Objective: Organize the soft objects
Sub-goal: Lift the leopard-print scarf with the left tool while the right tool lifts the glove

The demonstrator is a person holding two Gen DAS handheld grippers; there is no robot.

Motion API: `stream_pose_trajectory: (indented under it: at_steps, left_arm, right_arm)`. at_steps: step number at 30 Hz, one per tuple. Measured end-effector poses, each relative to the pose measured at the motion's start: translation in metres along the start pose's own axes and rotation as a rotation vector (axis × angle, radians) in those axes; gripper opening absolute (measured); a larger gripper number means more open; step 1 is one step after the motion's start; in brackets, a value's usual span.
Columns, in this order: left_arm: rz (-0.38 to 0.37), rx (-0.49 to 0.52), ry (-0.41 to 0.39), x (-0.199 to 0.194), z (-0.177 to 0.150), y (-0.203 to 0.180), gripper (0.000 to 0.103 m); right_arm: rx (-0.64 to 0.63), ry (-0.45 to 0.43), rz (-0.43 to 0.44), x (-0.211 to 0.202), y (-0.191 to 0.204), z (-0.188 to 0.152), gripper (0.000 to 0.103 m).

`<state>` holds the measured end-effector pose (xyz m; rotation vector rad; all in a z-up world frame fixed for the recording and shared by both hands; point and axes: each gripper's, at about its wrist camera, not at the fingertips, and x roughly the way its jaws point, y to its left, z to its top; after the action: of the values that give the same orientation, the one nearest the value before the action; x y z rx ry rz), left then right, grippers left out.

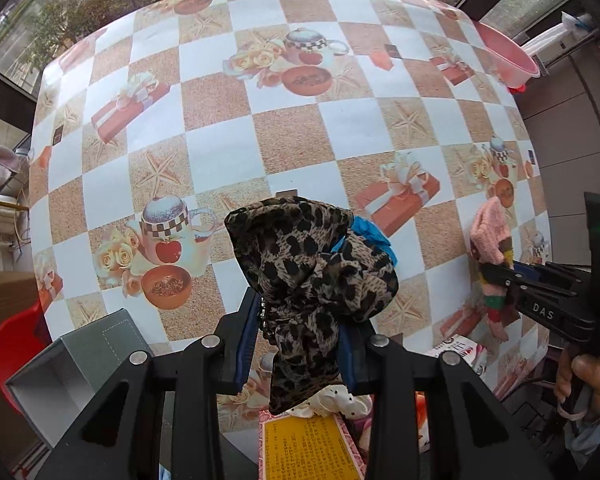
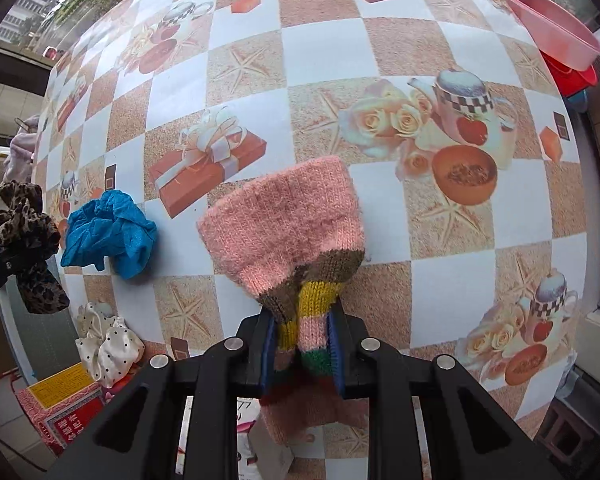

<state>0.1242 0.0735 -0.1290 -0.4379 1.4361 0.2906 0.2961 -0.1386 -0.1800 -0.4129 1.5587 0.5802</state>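
Table (image 1: 300, 128), checkered print cloth, lay beneath and ahead of both tools. Pink basin (image 2: 548, 24) sat far ahead-right of the right tool, at the table edge. Right tool (image 2: 302, 344) was clamped on a pink striped knit sock (image 2: 288, 224), cuff standing up ahead of the fingers. Left tool (image 1: 300, 340) was clamped on a leopard-print scrunchie (image 1: 308, 272), held clear of the table. Blue scrunchie (image 2: 108, 232) lay on the table just behind the leopard one; white dotted scrunchie (image 2: 106, 344) lay beside the yellow-and-red box (image 2: 60, 404), left of the right tool
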Motion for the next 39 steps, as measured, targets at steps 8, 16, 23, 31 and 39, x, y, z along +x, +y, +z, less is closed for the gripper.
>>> stream_pose_trajectory:
  at_steps: [8,16,23,31,39]
  left_arm:
    - [-0.073,0.155,-0.045,-0.028,-0.026,-0.050,0.038]
    - [-0.125,0.342,-0.051,-0.054,-0.082,-0.103,0.038]
    - [-0.162,0.454,-0.046,-0.065,-0.123,-0.123,0.038]
    - [-0.178,0.521,-0.044,-0.072,-0.169,-0.114,0.038]
    - [-0.154,0.472,-0.102,-0.088,-0.207,-0.079,0.038]
  right_arm:
    - [0.127,-0.024,0.055,-0.027,-0.015,-0.035,0.024]
    - [0.185,-0.060,0.027,-0.056,-0.011,-0.104,0.024]
    - [0.237,-0.069,0.018,-0.070,-0.009,-0.152,0.024]
    - [0.239,-0.051,0.008,-0.072,0.015,-0.197,0.024]
    - [0.139,-0.014,0.015,-0.066,0.063,-0.231,0.024]
